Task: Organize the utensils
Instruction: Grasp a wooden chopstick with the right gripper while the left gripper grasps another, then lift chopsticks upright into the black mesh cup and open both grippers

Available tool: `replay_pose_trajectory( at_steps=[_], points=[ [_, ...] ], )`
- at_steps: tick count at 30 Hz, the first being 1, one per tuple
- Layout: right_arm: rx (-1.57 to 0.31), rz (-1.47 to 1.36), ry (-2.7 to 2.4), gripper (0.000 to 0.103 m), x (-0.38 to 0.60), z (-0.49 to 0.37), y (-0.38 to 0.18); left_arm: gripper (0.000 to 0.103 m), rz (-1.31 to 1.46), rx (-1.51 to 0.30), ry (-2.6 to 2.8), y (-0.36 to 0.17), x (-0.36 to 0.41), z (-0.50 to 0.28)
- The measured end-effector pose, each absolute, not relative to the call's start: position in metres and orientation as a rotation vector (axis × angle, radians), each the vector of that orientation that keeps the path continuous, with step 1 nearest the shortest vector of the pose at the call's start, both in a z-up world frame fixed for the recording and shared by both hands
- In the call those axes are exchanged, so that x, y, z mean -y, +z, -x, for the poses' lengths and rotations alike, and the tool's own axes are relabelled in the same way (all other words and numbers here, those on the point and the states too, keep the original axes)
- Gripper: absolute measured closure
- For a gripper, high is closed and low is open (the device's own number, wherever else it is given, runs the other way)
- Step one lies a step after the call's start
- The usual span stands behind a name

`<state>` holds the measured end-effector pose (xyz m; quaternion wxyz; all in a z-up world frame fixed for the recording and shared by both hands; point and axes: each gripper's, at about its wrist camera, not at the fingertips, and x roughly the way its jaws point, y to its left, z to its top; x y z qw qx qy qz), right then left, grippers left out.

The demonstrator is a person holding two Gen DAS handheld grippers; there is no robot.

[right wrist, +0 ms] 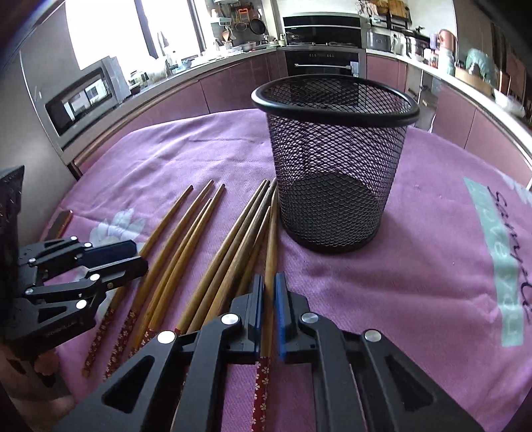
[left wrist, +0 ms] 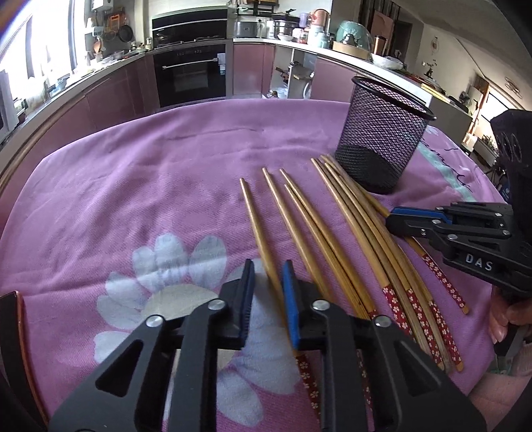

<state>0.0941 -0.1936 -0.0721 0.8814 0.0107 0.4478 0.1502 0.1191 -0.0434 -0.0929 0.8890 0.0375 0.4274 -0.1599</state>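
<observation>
— Pink cloth with white flowers, spread over the whole table. Closest to the lens, what was seen?

— Left gripper, held low over the cloth. Jaws stood partly open, on both sides of the leftmost chopstick, with clear space on the left side. Not clamped.

— And on the other side?

— Right gripper, also low. Jaws were drawn narrow and pressed on the rightmost chopstick, blue pads against the wood on both sides. Could not tell if lifted or still lying on the cloth.

— Where were the remaining ones?

— Other chopsticks lay between the two grippers in a loose fan. Red flowered ends pointed toward the cameras, thin tips pointed away. Some touched or crossed each other in the right group.

— Further back?

— Black mesh basket, upright on the cloth, just beyond the tips of the right group. Looked close to touching the nearest tips, but could not say for sure. Held nothing visible inside.

— And behind the table?

— Pink kitchen cabinets in a curve, then a black oven in the middle. Farther left in the right view, a microwave under a very bright window.
</observation>
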Motion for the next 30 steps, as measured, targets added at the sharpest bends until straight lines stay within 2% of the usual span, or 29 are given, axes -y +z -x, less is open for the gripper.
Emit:
replay_pose_trajectory(
  at_steps=[6,14,30],
  points=[
    [-0.926,-0.081,0.328,0.098,0.205,-0.090,-0.070,0.095,-0.055,-0.875,-0.299,-0.091,0.041,-0.119],
    [-0.865,-0.131,0.423,0.098,0.216,-0.072,-0.049,0.095,0.028,-0.833,-0.324,-0.071,0.025,-0.113],
    [-0.629,-0.195,0.527,0.098,0.243,-0.065,0.027,0.096,0.187,-0.612,-0.579,0.038,0.024,-0.099]
  ],
)
